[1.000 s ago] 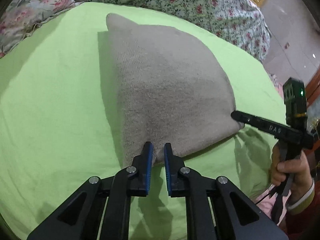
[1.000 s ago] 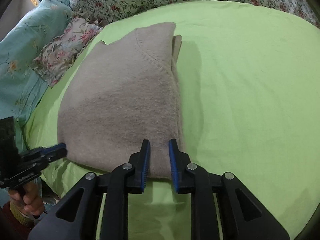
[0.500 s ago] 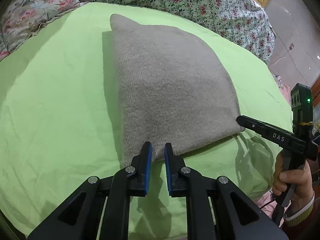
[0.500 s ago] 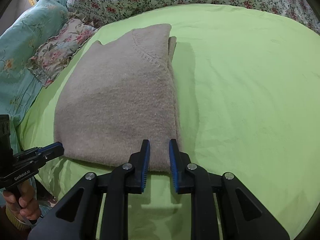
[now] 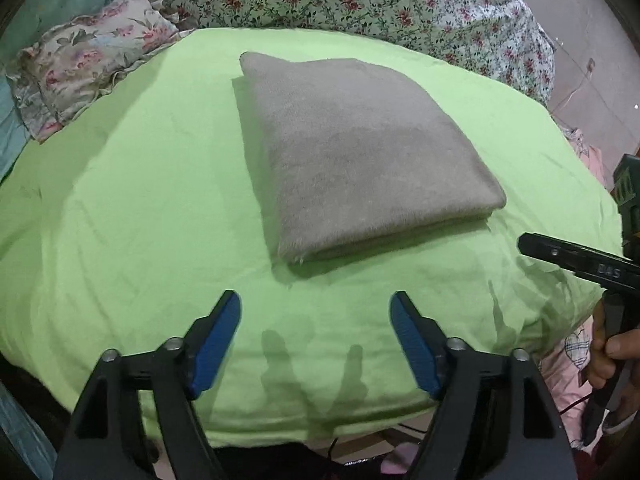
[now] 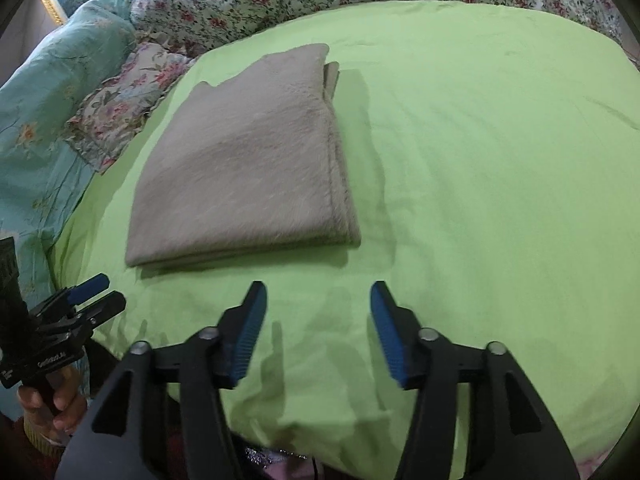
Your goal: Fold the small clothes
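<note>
1. The left gripper (image 5: 316, 316) is seen with its jaws spread wide and nothing between them, held over the green sheet (image 5: 120, 220) just short of the near edge of the folded grey garment (image 5: 360, 152).
2. The right gripper (image 6: 318, 306) is likewise spread wide and empty, with only bare sheet between its blue-padded fingers (image 6: 252, 328); it is apart from the garment.
3. The garment is laid flat near the middle of the sheet, folded into a rough rectangle, and is touched by neither gripper.
4. In the left wrist view, the garment's near edge is shown as a thick, rounded fold, and its far left corner comes to a point.
5. Only in the right wrist view are the stacked layers shown: a hemmed edge runs down the garment's right side (image 6: 332, 152), and a lower layer is seen sticking out at the far corner.
6. The right gripper is caught from the side at the right edge of the left wrist view (image 5: 576, 258), with a hand (image 5: 612, 356) wrapped round its handle.
7. The left gripper appears at the lower left of the right wrist view (image 6: 94, 296), also held by a hand (image 6: 52, 400).
8. Floral bedding (image 5: 360, 4) is seen behind the sheet in both views; a teal quilt (image 6: 48, 92) is plain mainly in the right wrist view.
</note>
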A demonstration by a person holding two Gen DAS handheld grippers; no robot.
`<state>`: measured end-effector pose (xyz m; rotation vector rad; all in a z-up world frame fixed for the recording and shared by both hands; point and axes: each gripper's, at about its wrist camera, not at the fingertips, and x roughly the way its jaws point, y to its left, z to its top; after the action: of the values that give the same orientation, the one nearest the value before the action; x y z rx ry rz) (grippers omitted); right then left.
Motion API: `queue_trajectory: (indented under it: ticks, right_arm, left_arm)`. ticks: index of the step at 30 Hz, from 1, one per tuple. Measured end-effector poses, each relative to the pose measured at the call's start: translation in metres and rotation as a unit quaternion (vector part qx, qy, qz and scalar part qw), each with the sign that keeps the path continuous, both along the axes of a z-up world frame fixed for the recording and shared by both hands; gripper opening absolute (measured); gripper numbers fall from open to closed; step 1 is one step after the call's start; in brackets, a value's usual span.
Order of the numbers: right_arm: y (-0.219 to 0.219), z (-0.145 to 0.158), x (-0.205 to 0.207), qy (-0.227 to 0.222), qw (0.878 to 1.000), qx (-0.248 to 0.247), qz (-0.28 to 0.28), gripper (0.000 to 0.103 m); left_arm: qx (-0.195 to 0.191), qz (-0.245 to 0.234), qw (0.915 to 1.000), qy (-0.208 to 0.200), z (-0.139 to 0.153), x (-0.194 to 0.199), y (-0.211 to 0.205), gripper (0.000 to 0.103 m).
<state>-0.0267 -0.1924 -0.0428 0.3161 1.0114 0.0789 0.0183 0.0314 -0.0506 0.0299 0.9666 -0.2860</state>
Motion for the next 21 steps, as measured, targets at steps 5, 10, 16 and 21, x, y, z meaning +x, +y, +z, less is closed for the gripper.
queue_trajectory:
  ticks: [5, 10, 16, 21]
  right_arm:
    - [0.002, 0.001, -0.013, 0.005, 1.000, 0.001, 0.001, 0.086]
    - [0.000, 0.001, -0.020, 0.020, 1.000, 0.005, 0.006, 0.086]
    - [0.011, 0.009, -0.034, 0.017, 0.999, -0.016, 0.023, 0.096]
    - [0.017, 0.013, -0.033, 0.007, 0.999, -0.032, 0.042, 0.100]
  left_arm:
    - [0.012, 0.005, 0.9997, 0.022, -0.005, -0.006, 0.004, 0.084]
    - [0.026, 0.022, 0.9991, 0.026, -0.003, -0.010, 0.016, 0.084]
    - [0.044, 0.025, 0.9983, 0.028, 0.001, -0.020, 0.023, 0.085]
    - [0.052, 0.023, 0.9980, 0.028, 0.001, -0.020, 0.023, 0.086]
